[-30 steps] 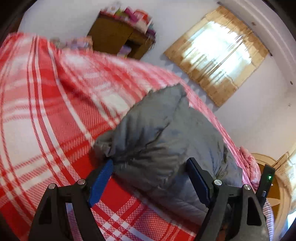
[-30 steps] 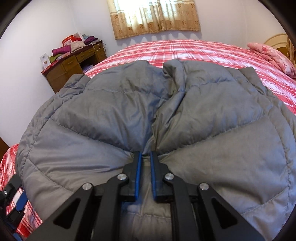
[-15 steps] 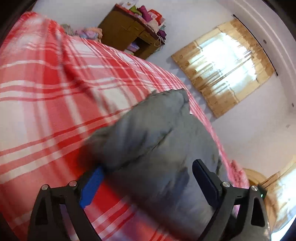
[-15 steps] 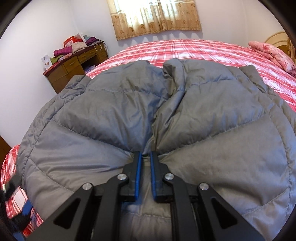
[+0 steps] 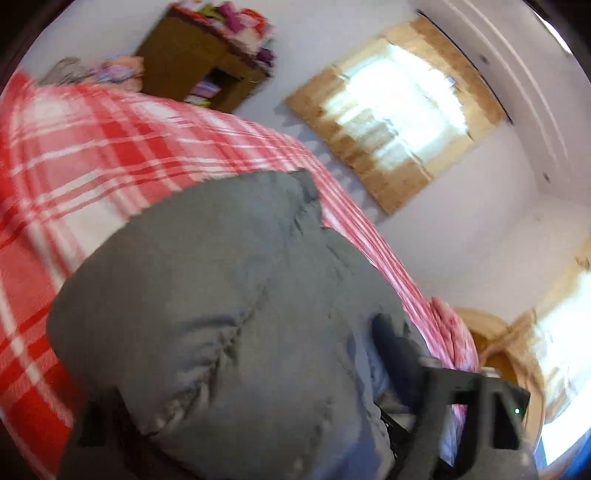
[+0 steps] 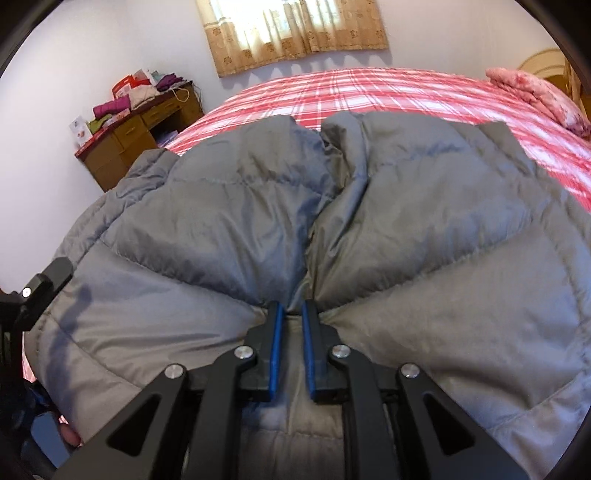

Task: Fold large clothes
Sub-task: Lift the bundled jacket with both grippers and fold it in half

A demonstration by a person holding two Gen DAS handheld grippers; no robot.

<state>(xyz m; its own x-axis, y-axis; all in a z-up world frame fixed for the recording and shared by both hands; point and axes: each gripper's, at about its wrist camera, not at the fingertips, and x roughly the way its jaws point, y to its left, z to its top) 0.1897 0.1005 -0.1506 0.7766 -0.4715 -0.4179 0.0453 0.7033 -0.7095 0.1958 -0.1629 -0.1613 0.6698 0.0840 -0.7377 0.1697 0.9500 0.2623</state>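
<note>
Grey quilted puffer jacket [image 6: 369, 229]: right gripper [image 6: 292, 314] is pinching its hem; left gripper [image 5: 236, 398] is closing around 1 bulky edge. Risk: slippery padding squeezing out, collapsing the fold.

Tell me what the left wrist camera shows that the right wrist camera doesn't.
Only the left wrist view shows a second bright window low at the right and small clothes heaped at the bed's far corner; its picture is blurred, with the left gripper closing around a bulge of jacket. Only the right wrist view shows the right gripper shut on a pinched fold at the jacket's middle seam. Both share the grey puffer jacket, the red plaid bed, the wooden desk, the curtained window and the pink pillow.
</note>
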